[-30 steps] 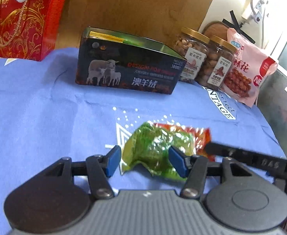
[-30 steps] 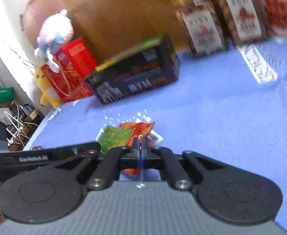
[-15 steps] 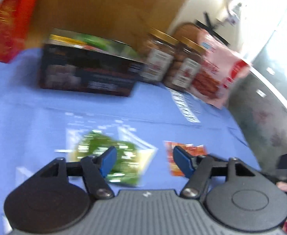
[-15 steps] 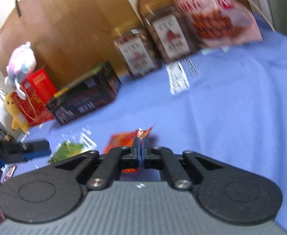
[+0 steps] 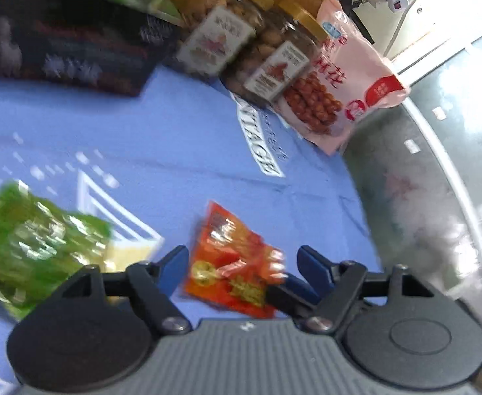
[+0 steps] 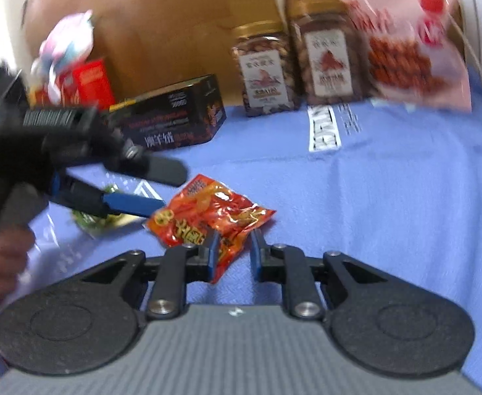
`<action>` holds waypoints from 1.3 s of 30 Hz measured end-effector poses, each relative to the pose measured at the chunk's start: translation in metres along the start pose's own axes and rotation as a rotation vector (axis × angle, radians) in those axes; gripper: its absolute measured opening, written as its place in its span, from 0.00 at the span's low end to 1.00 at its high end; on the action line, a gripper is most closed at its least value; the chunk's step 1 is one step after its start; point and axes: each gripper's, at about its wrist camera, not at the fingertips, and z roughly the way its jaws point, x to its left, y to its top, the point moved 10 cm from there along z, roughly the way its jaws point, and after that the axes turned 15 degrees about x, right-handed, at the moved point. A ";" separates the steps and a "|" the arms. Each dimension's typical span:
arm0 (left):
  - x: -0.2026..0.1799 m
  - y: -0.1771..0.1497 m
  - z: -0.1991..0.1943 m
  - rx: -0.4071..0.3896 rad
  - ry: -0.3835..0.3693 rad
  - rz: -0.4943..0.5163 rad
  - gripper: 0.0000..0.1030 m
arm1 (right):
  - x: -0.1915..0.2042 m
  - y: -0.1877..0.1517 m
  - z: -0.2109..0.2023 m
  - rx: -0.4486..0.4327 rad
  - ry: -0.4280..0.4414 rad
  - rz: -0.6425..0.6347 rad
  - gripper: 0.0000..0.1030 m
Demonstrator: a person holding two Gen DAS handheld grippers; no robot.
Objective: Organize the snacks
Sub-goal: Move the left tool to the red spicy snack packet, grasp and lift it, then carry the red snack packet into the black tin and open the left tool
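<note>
- While its jaws are opening, the right gripper (image 6: 231,251) has a corner of the red snack packet (image 6: 208,219) in the narrow gap between its blue pads; one pad looks to touch the foil, the other stands clear, so nothing is clamped.
- The red snack packet lies flat on the blue cloth (image 6: 389,197) that covers the worktop, near the front edge and right of the green snack packet (image 5: 33,247).
- The left gripper (image 5: 244,263) has its jaws well apart and still opening; seen from its own camera, the red packet lies on the cloth between the two fingers, neither pad pressing it.
- From the right wrist view the left gripper reaches in from the left, one blue fingertip just beside the red packet's left end, with a hand (image 6: 0,263) on its handle.
- The green snack packet rests on the cloth to the left of the left gripper, free of both tools and blurred.
- At the back stand a dark box (image 6: 175,115), two gold-lidded nut jars (image 6: 264,69) side by side, and a pink bag of nuts (image 6: 405,39) leaning just right of the jars.
- A red gift box (image 6: 89,79) and a plush toy (image 6: 66,46) sit at far left, against a wooden panel.
</note>
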 end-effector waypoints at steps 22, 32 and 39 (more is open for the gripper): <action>-0.007 -0.008 -0.015 0.014 -0.090 0.001 0.14 | 0.018 -0.003 0.004 -0.040 -0.114 -0.154 0.36; -0.011 0.011 -0.078 -0.124 -0.120 0.040 0.15 | 0.059 0.037 -0.006 -0.230 -0.243 -0.357 0.28; 0.010 0.063 -0.130 -0.241 -0.064 0.050 0.15 | 0.098 0.100 0.021 -0.323 -0.274 -0.501 0.28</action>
